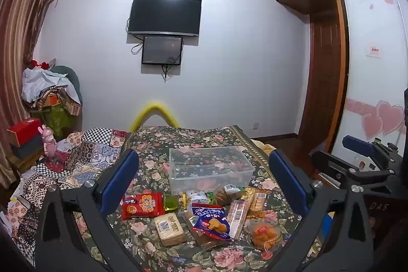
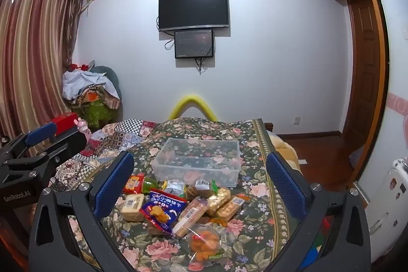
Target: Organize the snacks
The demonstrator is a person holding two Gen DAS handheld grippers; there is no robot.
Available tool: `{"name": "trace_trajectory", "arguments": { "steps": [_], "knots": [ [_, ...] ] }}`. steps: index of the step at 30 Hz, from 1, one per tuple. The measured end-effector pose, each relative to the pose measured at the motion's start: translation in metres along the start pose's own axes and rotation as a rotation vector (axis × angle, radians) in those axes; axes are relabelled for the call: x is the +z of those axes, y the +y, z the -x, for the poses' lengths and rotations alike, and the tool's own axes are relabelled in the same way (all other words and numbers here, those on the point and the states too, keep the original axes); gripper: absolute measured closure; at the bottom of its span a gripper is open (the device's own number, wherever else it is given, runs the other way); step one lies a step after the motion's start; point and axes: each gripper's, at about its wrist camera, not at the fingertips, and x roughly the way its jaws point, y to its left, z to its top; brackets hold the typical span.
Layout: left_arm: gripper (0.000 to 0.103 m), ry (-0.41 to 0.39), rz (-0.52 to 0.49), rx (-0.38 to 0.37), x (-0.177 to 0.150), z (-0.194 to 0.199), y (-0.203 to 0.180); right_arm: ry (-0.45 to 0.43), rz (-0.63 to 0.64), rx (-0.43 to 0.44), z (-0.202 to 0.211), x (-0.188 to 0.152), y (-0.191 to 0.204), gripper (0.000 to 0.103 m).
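A heap of snack packets lies on the floral cloth (image 1: 153,142): a red packet (image 1: 142,205), a cream block (image 1: 169,228), a blue cookie bag (image 1: 210,221), a long wafer pack (image 1: 238,214) and an orange pastry pack (image 1: 264,233). Behind them stands an empty clear plastic box (image 1: 211,167). My left gripper (image 1: 204,153) hovers open above the heap, holding nothing. My right gripper (image 2: 199,155) is open too, over the same blue cookie bag (image 2: 163,210), wafer pack (image 2: 190,217) and clear box (image 2: 196,166). Each gripper shows at the edge of the other's view: right gripper (image 1: 339,149), left gripper (image 2: 58,138).
A patchwork quilt (image 1: 84,152) covers the left side, with a pink bunny figure (image 1: 48,142) and a red box (image 1: 24,130) beyond it. A yellow foam arc (image 1: 154,111) rises behind the cloth. A wooden wardrobe (image 1: 323,63) and the floor lie to the right.
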Motion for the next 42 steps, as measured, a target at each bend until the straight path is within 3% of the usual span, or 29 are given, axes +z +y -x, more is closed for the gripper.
{"name": "trace_trajectory", "arguments": {
  "steps": [42],
  "knots": [
    [0.000, -0.004, -0.008, -0.009, -0.001, -0.003, -0.007, -0.013, -0.041, 0.004, 0.005, 0.002, -0.008, 0.000]
  ]
}}
